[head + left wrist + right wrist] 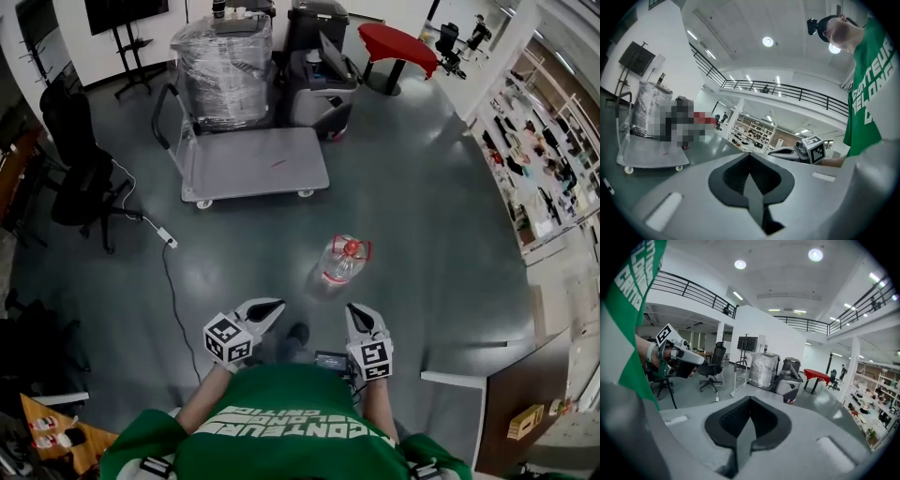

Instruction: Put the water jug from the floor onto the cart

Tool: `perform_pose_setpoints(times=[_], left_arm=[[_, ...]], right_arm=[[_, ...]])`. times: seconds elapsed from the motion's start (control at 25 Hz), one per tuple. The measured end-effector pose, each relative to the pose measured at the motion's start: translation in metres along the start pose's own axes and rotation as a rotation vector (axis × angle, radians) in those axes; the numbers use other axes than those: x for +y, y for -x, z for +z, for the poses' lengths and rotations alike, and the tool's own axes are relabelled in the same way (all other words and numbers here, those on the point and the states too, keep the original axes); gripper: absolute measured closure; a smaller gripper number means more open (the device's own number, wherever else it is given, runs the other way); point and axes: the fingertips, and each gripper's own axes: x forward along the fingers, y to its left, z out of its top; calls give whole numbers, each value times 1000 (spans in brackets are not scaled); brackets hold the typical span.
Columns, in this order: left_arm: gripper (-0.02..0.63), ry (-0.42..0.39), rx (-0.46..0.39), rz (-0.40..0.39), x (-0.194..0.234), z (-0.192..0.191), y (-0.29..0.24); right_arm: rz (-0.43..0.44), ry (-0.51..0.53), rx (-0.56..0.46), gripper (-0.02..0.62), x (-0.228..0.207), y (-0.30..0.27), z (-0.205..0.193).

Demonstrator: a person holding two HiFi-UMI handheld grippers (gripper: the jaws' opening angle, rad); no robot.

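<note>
The clear water jug with a red cap and red handle stands on the grey floor, a short way ahead of me. Beyond it, to the left, the flat grey cart has a bare deck and its push handle at the left end; the cart also shows in the left gripper view. My left gripper is held low in front of my body, jaws together with nothing between them. Beside it my right gripper is shut and empty as well, short of the jug.
A plastic-wrapped pallet load and a grey machine stand behind the cart. A red table is at the far right, a black office chair at the left. A power strip and its cable lie on the floor.
</note>
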Motion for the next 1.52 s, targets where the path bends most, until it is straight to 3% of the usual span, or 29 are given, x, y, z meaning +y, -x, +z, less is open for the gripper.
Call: perform_pose_setpoints(times=[0.16,0.4,0.56,0.68,0.96,1.32,1.52], left_arm=[[597,-39,24,0,23,23,-45],[597,-60,9,10,39,51,-93],[597,-33,29,48,56,45,-106],[597,-13,43,55,68,43,-110],[597,32,56,23,113,50,-132],[597,67,77,-106,190,91,-167],[597,65,74,-122,246,122,-168]], right_arm=[[-28,-11,-40,601,-55,-24,14],[-35,-60,-38,601,-115,-44,3],[-33,-178,-63,603,-139,-53,-3],[-31,-248,-27,602,-148,-63,-16],[-34,-237,53,601,-155,-106,-18],[-92,-244,124,602,-177,-170,15],[-99,-212,123,601,-183,-222,53]])
